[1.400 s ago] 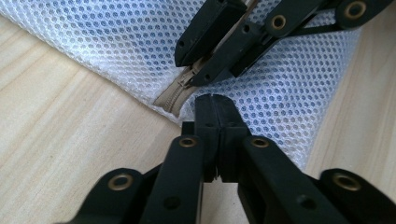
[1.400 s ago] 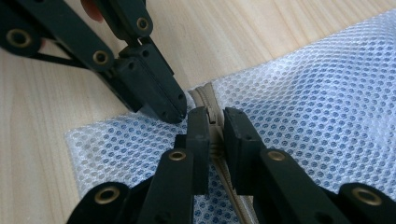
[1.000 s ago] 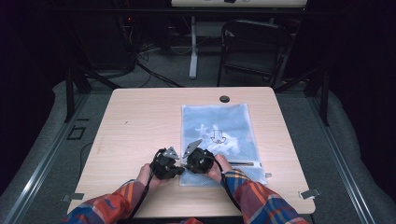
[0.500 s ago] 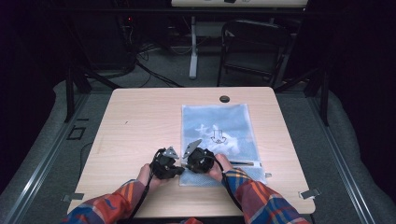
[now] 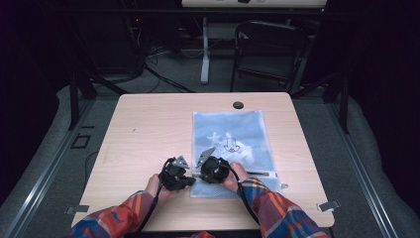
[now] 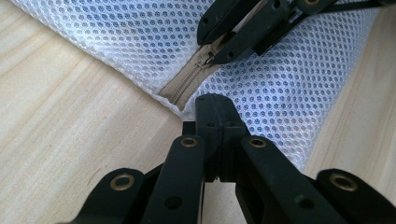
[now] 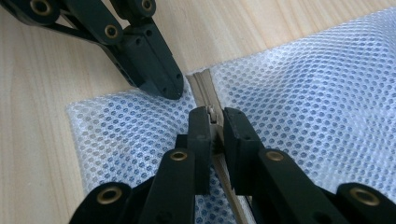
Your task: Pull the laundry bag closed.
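A white mesh bag point(image 5: 233, 139) with blue contents lies on the wooden table point(image 5: 148, 129), its beige zipper point(image 6: 184, 84) running along the near end. My left gripper point(image 6: 217, 100) is shut on the bag's edge right beside the zipper's end. In the high view this left gripper point(image 5: 176, 174) sits at the bag's near left corner. My right gripper point(image 7: 212, 116) is shut on the zipper pull point(image 7: 213, 122), a short way along the zipper point(image 7: 203, 86). The right gripper point(image 5: 213, 168) almost touches the left one. The mesh point(image 7: 317, 107) lies flat on both sides.
A dark round grommet point(image 5: 238, 105) sits at the table's far edge. A black chair point(image 5: 267, 49) and a desk leg stand on the floor beyond. Metal clips point(image 5: 329, 205) mark the near corners. Bare wood stretches left of the bag.
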### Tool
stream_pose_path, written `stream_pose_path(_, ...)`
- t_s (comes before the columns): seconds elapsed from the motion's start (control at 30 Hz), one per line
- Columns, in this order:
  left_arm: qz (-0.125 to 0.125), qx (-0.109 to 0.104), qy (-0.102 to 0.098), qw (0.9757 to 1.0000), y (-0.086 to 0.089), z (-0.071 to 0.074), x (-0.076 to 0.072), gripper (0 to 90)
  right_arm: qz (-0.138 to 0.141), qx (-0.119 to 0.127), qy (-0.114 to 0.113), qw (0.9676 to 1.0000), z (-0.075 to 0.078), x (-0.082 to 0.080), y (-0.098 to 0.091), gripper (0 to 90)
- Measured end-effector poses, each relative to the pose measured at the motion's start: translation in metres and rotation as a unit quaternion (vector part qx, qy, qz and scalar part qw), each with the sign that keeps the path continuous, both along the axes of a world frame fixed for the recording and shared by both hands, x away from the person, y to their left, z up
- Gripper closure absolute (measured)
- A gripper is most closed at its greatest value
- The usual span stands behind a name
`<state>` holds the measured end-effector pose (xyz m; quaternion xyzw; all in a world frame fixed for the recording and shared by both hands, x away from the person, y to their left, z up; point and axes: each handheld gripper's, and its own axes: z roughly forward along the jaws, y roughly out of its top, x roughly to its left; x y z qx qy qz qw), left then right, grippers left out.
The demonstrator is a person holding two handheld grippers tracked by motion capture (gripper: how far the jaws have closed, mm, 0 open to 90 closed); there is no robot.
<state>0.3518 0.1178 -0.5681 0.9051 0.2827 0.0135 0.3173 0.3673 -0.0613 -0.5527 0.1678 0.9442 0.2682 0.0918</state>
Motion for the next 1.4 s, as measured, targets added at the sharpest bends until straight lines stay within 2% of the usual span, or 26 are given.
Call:
stream_pose_path(0.8, 0.0, -0.002, 0.0, 1.0, 0.0, 0.0, 0.0, 90.0, 0.0, 0.0, 0.004, 1.0, 0.003, 0.0, -0.007, 82.0)
stream_pose_path(0.93, 0.0, -0.002, 0.0, 1.0, 0.0, 0.0, 0.0, 90.0, 0.0, -0.003, 0.005, 1.0, 0.003, 0.0, -0.009, 82.0)
stream_pose_path(0.97, -0.001, -0.002, -0.001, 1.0, 0.0, 0.0, 0.0, 90.0, 0.002, -0.011, 0.004, 0.9999, 0.004, 0.0, -0.01, 82.1)
stream_pose_path(1.0, -0.001, -0.002, -0.001, 1.0, 0.0, 0.0, 0.0, 90.0, 0.0, -0.002, 0.005, 1.0, 0.004, 0.0, -0.01, 82.0)
stream_pose_path(1.1, -0.001, -0.002, -0.002, 1.0, 0.0, 0.0, 0.0, 90.0, 0.0, -0.002, 0.005, 1.0, 0.004, 0.0, -0.012, 82.0)
stream_pose_path(1.13, -0.001, -0.002, -0.001, 1.0, 0.0, 0.0, 0.0, 90.0, 0.003, -0.009, 0.005, 0.9999, 0.005, 0.001, -0.013, 82.0)
stream_pose_path(1.3, -0.001, -0.002, -0.001, 1.0, 0.0, 0.0, 0.0, 90.0, 0.0, -0.002, 0.004, 1.0, 0.005, 0.0, -0.014, 82.0)
stream_pose_path(1.4, -0.001, -0.002, -0.001, 1.0, 0.0, 0.0, 0.0, 90.0, 0.003, -0.01, 0.004, 0.9999, 0.006, 0.0, -0.014, 82.0)
